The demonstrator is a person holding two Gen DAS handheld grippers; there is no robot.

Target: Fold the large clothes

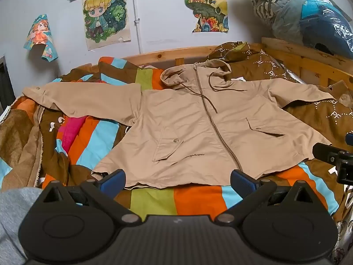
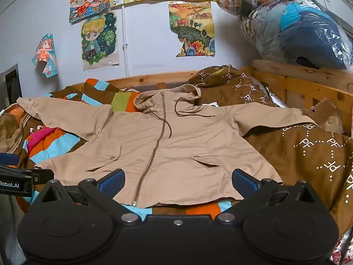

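A beige hooded jacket lies flat and zipped on the bed, front up, sleeves spread left and right, hood toward the wall. It also shows in the right wrist view. My left gripper is open and empty, just short of the hem at its left half. My right gripper is open and empty over the hem near the zipper's bottom end. The right gripper shows at the right edge of the left wrist view; the left gripper shows at the left edge of the right wrist view.
The bed has a striped multicoloured cover and a brown patterned blanket on the right. A wooden bed frame runs along the back and right. A plastic bag of bedding sits on the frame. Posters hang on the wall.
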